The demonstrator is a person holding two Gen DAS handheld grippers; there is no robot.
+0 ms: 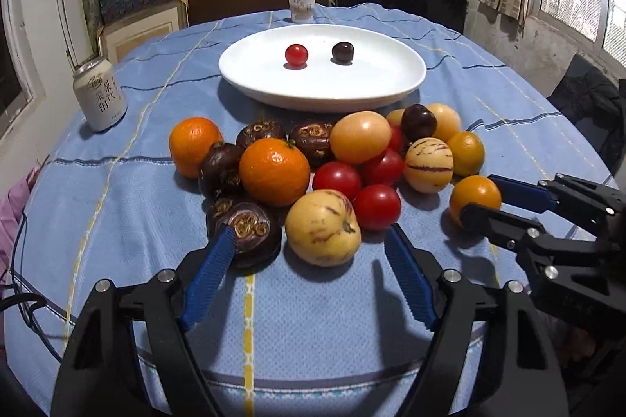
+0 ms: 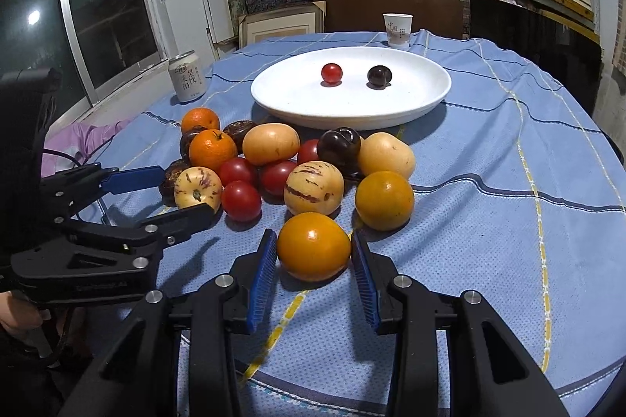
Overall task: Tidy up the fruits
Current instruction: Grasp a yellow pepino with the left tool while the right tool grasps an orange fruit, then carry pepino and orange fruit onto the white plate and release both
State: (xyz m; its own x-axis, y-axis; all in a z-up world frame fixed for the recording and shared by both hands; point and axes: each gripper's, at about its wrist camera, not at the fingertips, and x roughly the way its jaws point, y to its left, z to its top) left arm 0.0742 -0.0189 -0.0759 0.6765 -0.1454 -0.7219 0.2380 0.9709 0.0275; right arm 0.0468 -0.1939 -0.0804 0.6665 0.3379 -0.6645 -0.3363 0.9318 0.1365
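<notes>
Round table (image 1: 117, 221) under a blue checked cloth; white oval ceramic plate (image 1: 250, 80) at centre with one red cherry tomato (image 1: 296, 55) and one dark plum (image 1: 342, 51); mixed fruit heap (image 1: 274, 170) just before it. Left tongs (image 1: 313, 240) open around pale streaked melon (image 1: 322, 227), pads apart from it. Right tongs (image 2: 315, 248) closed on round orange-yellow tomato (image 2: 313, 246).

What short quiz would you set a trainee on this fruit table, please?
1. True or false: the white plate holds three fruits.
2. What sits between the pads of the right gripper? A a mandarin; B the yellow-orange fruit; C a mangosteen.
3. Fill in: in the left wrist view, the can stands to the plate's ___.

Key: 1 false, only a red tomato and a dark fruit; 2 B; 3 left.
</notes>
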